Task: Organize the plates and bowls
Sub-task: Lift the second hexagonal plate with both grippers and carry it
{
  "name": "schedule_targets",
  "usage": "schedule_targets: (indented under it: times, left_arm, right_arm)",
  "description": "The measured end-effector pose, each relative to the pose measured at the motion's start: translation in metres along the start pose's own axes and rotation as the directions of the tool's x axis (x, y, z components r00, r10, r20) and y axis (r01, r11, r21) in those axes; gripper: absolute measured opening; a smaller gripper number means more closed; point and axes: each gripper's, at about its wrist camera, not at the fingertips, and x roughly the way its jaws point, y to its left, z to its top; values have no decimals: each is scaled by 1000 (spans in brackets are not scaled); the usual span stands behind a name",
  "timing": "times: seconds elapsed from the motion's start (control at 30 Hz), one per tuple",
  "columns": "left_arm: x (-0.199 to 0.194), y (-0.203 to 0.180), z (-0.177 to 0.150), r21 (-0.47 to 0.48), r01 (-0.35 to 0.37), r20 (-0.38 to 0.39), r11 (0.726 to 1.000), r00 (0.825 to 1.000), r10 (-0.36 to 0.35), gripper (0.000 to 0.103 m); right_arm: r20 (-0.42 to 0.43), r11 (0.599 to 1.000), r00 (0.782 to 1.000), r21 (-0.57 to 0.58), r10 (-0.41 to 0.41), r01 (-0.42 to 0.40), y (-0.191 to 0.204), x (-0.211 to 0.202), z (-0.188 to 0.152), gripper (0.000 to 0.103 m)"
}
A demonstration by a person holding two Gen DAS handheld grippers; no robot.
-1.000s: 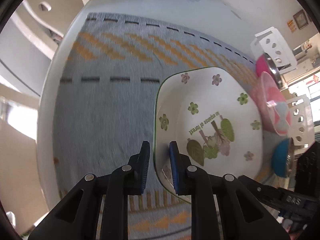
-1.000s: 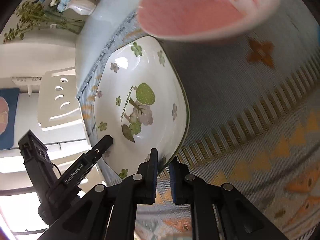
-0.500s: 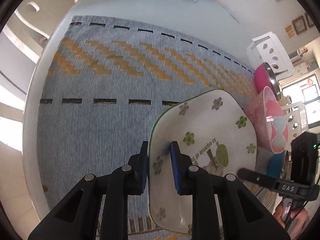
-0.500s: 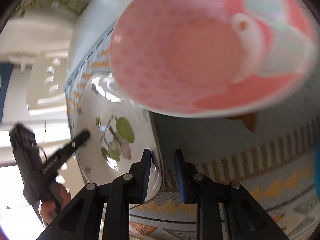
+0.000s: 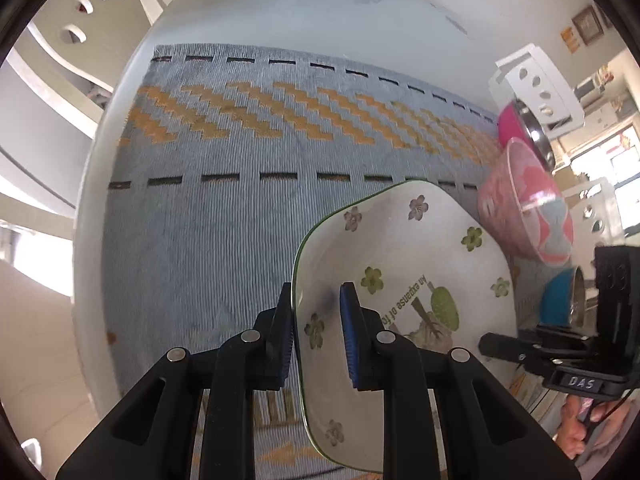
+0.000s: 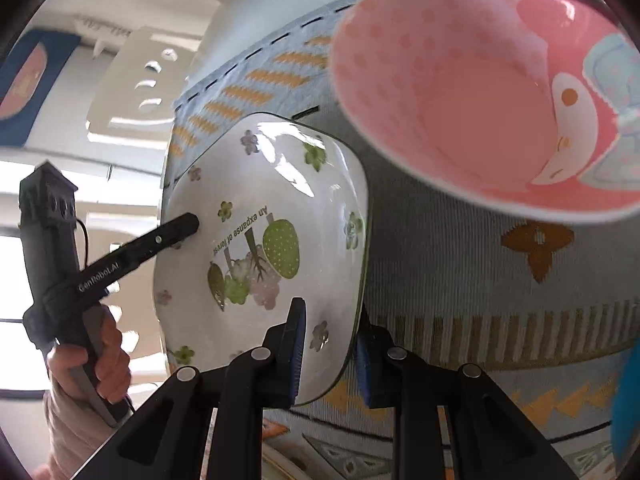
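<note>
White round table [image 5: 280, 12] fills most of the left wrist view; a blue-grey woven mat with orange zigzag bands and black dashes [image 5: 208, 216] covers its middle.

White square plate with green rim, printed flowers and a tree motif [image 5: 404, 264]: lifted and tilted over the mat, carried between both tools, one on each of two opposite rims.

Pink dotted bowl with a cartoon figure inside [image 6: 472, 96]: stands on the mat just beyond the plate, its rim overlapping the plate's far corner in the right wrist view. Whether they touch, cannot tell.

Beyond the pink bowl, a magenta bowl with a steel inner wall [image 5: 520, 128]; nearer, a blue bowl with a steel inner wall [image 5: 558, 300]. All three sit along the mat's right side in the left wrist view.

White chair back with oval cut-outs [image 6: 136, 84] behind the table.

Left gripper [image 5: 316, 336]: jaws narrow, one pad under the plate's rim, one on its inner face; pinching it.

Right gripper [image 6: 330, 354]: jaws narrow, straddling the opposite rim, inner pad on the plate's face; outer pad hidden behind the rim, contact unclear.

A hand [image 6: 92, 364] holds the left tool's handle.
</note>
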Motion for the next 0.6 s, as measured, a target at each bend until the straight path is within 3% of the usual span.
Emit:
schedule_targets:
  times: [0.4, 0.6]
  left_arm:
    - [-41, -29, -62, 20, 27, 11, 999, 1000, -27, 18]
    - [-63, -41, -99, -2, 34, 12, 999, 999, -34, 19]
  right_arm:
    - [42, 998, 999, -61, 13, -10, 3, -52, -50, 23]
    - [71, 996, 995, -56, 67, -63, 7, -78, -85, 23]
